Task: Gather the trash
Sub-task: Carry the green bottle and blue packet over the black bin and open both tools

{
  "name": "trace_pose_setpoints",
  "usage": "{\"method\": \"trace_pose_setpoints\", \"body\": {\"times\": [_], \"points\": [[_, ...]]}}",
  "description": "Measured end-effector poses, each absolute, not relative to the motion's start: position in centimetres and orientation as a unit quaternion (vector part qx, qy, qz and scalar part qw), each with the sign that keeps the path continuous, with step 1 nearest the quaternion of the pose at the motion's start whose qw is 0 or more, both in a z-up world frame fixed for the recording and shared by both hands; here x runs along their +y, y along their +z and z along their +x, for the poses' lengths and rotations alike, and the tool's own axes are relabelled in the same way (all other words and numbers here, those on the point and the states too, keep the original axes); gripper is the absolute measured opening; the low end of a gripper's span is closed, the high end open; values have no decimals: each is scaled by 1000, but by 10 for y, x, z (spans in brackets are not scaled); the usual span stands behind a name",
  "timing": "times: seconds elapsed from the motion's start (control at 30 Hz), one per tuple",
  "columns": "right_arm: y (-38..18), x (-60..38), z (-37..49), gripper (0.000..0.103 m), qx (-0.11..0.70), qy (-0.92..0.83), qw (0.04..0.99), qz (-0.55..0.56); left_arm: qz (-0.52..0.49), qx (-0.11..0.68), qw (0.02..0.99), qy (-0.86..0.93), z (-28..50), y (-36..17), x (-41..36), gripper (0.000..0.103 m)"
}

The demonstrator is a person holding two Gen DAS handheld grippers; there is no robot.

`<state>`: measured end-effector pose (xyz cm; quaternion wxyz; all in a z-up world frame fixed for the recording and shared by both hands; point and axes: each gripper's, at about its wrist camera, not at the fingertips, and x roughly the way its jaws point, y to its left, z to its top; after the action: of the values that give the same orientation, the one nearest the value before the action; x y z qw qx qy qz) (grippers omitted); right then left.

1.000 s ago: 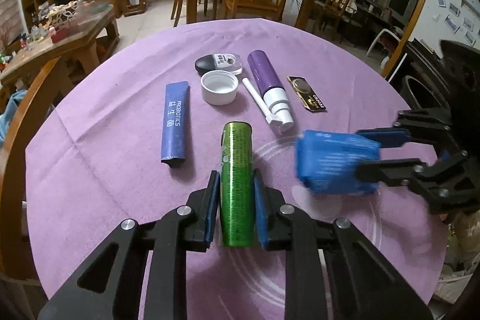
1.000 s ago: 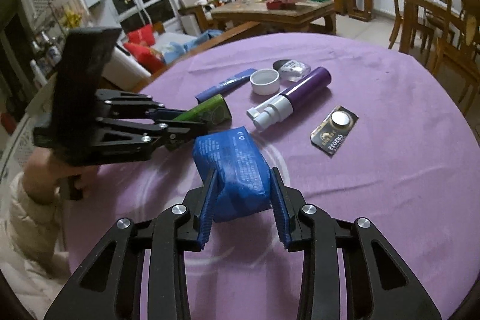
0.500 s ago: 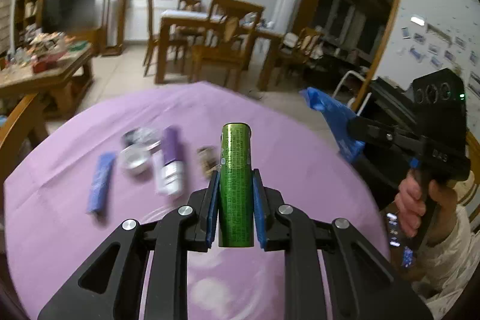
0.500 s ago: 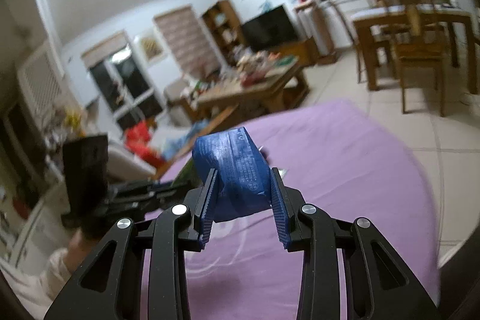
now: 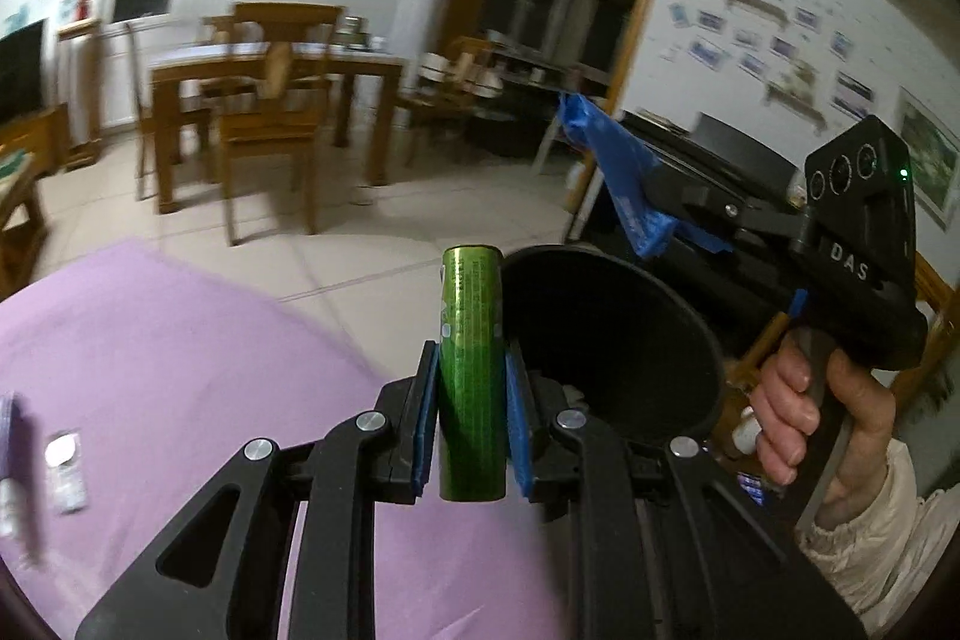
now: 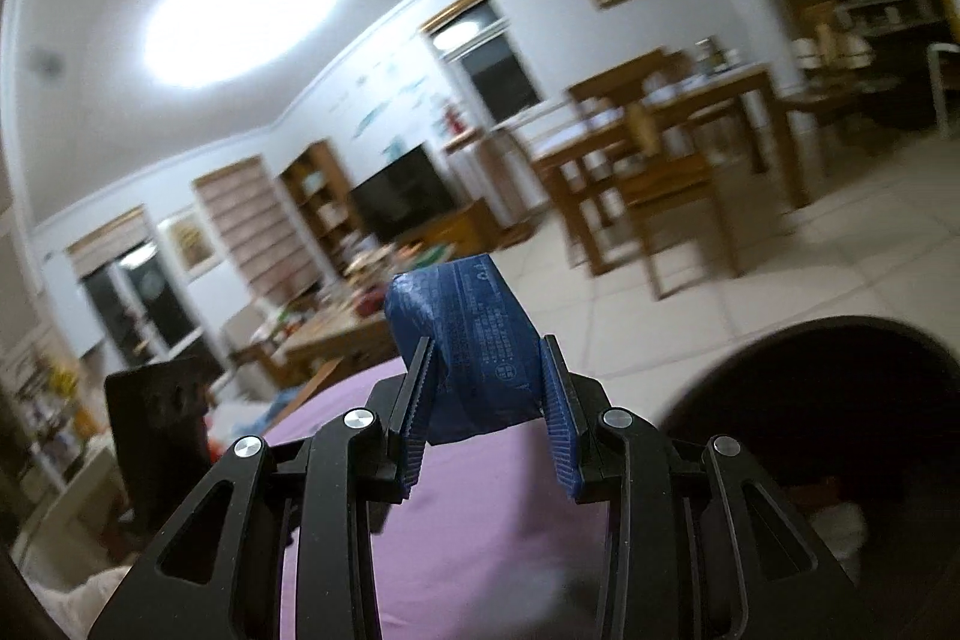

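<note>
My left gripper (image 5: pixel 471 388) is shut on a green tube (image 5: pixel 471 358), held upright in the air just left of a black bin (image 5: pixel 606 340) beside the purple table (image 5: pixel 150 358). My right gripper (image 6: pixel 486 400) is shut on a crumpled blue packet (image 6: pixel 474 340); in the left wrist view the packet (image 5: pixel 618 172) and that gripper hang above the bin's far rim. The bin also shows at lower right in the right wrist view (image 6: pixel 840 400). A battery card (image 5: pixel 66 466) and a white bottle tip (image 5: pixel 6 508) lie blurred at the table's left edge.
Tiled floor (image 5: pixel 360 244) lies beyond the table. A wooden dining table with chairs (image 5: pixel 264 100) stands further back. A dark cabinet (image 5: pixel 720 172) stands behind the bin. The person's hand (image 5: pixel 798 400) holds the right gripper's handle.
Both grippers have lifted off the table with their items and swung right to the black bin. The table items have slid out to the left edge of the left wrist view.
</note>
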<state>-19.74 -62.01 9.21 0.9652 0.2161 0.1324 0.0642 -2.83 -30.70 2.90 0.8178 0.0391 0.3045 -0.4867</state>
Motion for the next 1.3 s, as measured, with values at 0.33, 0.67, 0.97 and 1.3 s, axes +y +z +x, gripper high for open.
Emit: {"method": "trace_pose_setpoints", "body": {"times": [0.33,0.67,0.97,1.3], "points": [[46,-734,-262,34,118,-28,956,266,73,330,761,-554,-59,-2,-418,21],[16,-772,-272,34,124,-47,947,291,95,344,751,-556,-68,-14,-448,21],[8,-775,-258,34,128,-51,944,299,108,343,748,-557,-74,-15,-459,21],[2,-773,-254,81,136,-63,940,308,131,309,772,-540,-83,-4,-457,98]]}}
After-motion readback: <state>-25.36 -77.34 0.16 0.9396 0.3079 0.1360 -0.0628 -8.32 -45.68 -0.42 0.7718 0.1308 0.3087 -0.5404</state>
